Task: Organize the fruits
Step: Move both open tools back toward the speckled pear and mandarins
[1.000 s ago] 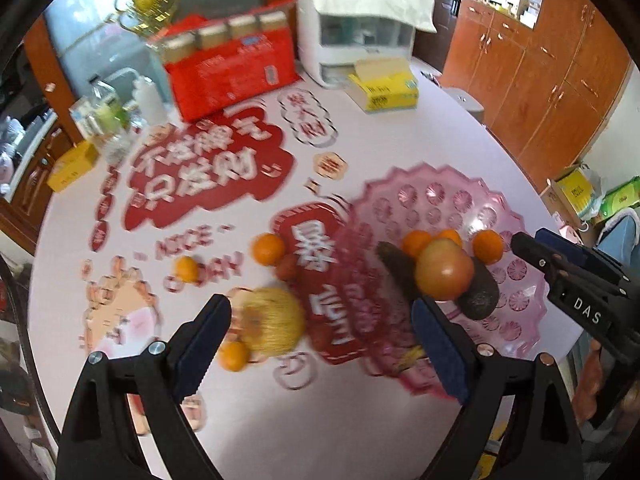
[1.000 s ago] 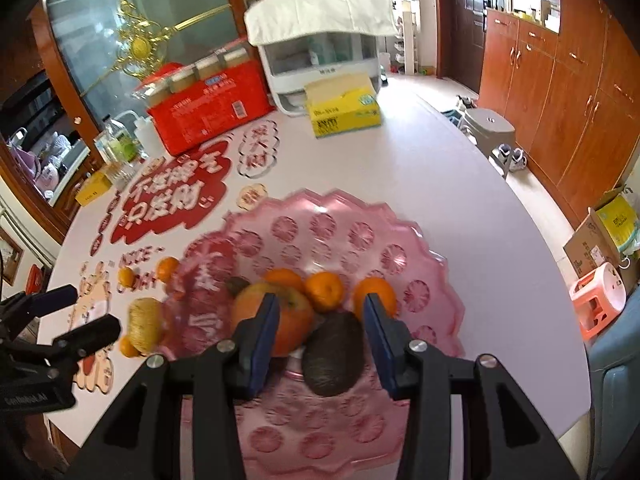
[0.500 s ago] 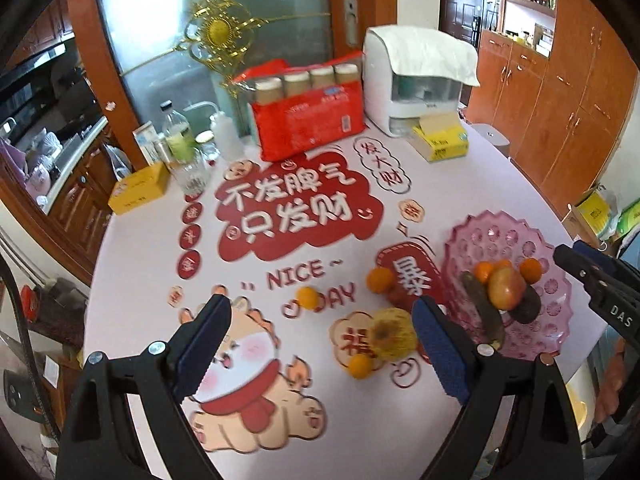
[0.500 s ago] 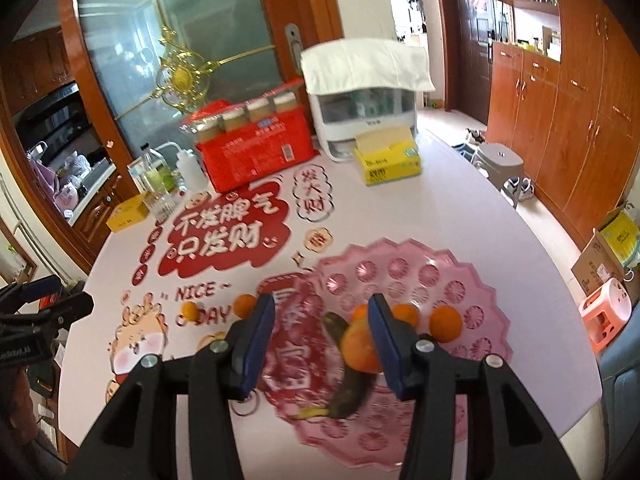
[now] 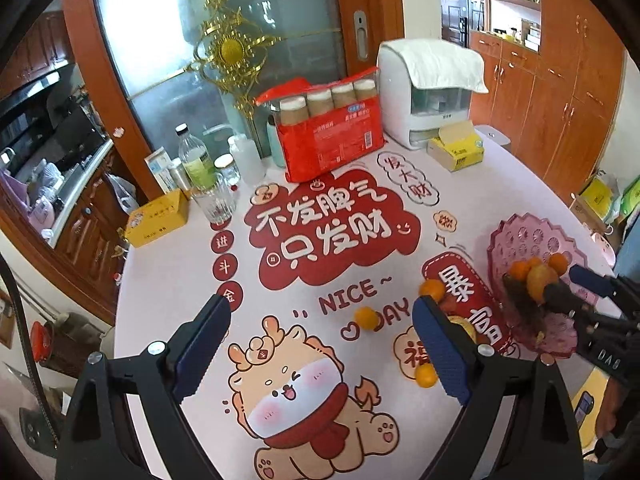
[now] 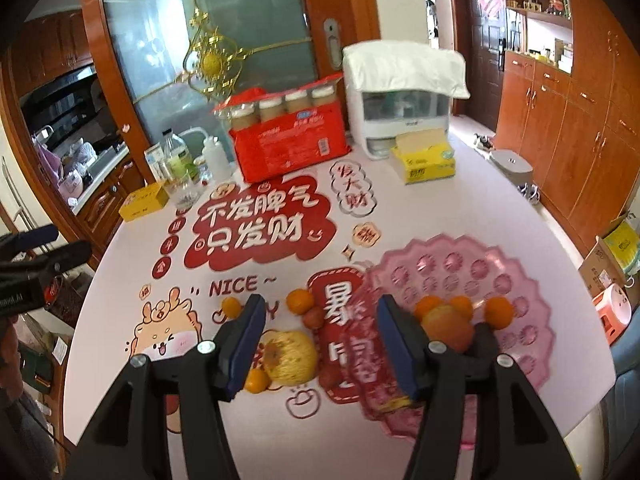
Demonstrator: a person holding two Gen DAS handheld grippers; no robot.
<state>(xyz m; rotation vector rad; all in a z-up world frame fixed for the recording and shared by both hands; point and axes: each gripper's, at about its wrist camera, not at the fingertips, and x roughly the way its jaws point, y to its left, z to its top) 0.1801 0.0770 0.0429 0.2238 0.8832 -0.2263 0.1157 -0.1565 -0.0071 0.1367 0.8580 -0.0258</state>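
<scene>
A pink scalloped fruit plate (image 6: 496, 272) sits at the table's right. It holds an apple (image 6: 448, 326), small oranges (image 6: 499, 312) and dark fruit (image 5: 520, 300). On the table left of it lie a yellow netted fruit (image 6: 290, 356), loose oranges (image 6: 300, 300) (image 6: 231, 306) (image 5: 366, 317) and a small red fruit (image 6: 313, 317). My right gripper (image 6: 320, 344) is open and empty, raised above the table between the netted fruit and the plate. My left gripper (image 5: 320, 346) is open and empty, high above the table's left part. The right gripper also shows in the left wrist view (image 5: 592, 300).
At the table's back stand a red bottle pack (image 6: 288, 140), a white appliance under a cloth (image 6: 400, 100), a yellow tissue box (image 6: 424, 156), bottles and a glass (image 5: 204, 176) and a yellow box (image 5: 158, 218). Wooden cabinets (image 6: 580, 120) line the right wall.
Both grippers have pulled up and back from the plate, so the whole table shows. The right gripper has shifted left and stands wider open. The fruit lies as before.
</scene>
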